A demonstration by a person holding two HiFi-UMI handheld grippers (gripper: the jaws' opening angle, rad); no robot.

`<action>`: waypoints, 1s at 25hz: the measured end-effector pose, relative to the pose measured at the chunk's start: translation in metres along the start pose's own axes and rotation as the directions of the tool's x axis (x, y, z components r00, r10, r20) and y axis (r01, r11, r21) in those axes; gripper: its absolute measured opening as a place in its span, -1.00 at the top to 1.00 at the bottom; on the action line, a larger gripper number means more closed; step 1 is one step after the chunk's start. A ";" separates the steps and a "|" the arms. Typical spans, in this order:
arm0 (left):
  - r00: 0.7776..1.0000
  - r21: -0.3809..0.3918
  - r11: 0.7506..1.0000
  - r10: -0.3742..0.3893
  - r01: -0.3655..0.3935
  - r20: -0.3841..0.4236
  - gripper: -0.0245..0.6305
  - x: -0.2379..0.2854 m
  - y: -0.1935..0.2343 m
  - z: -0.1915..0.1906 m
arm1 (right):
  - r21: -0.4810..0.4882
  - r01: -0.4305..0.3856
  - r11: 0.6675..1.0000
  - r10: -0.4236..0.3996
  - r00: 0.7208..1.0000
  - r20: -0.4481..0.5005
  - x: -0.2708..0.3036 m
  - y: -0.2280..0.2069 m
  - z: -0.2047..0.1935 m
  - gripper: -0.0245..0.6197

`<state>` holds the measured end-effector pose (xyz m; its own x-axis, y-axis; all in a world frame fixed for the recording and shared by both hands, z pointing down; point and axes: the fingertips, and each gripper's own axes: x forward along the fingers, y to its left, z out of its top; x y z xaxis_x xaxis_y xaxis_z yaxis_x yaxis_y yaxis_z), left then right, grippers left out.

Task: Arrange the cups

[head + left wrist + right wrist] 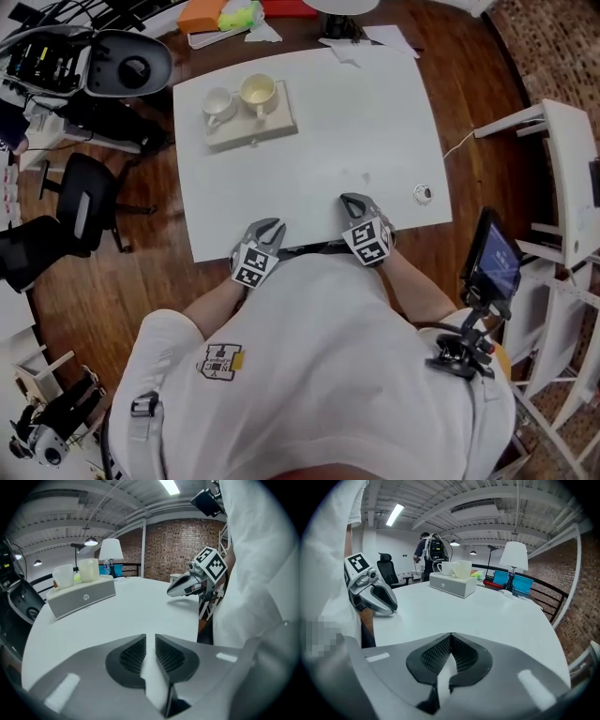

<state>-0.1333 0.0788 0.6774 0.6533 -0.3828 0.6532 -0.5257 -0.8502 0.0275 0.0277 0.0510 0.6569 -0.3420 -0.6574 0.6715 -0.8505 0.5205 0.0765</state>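
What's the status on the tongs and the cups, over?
Left tongs slightly open, empty; right tongs shut, empty; both at table near edge. White cup and cream cup upright on box, far left corner. Nothing in between.

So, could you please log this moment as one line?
left gripper: open, empty | right gripper: shut, empty | both: at near edge of table | white cup and cream cup: upright on grey stand, untouched

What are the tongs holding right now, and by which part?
Nothing is held. The left tongs are slightly apart and empty; the right tongs are shut on nothing. Both cups sit on the grey box.
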 end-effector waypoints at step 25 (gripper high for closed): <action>0.998 -0.004 0.999 0.055 -0.054 0.039 0.74 -0.006 0.014 0.006 | -0.053 0.039 0.998 -0.039 0.999 0.014 -0.003 0.003 0.009 0.92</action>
<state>-0.1417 0.0675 0.6694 0.6445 -0.4425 0.6236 -0.5629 -0.8265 -0.0047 0.0221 0.0495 0.6484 -0.3144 -0.6845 0.6578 -0.8409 0.5224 0.1416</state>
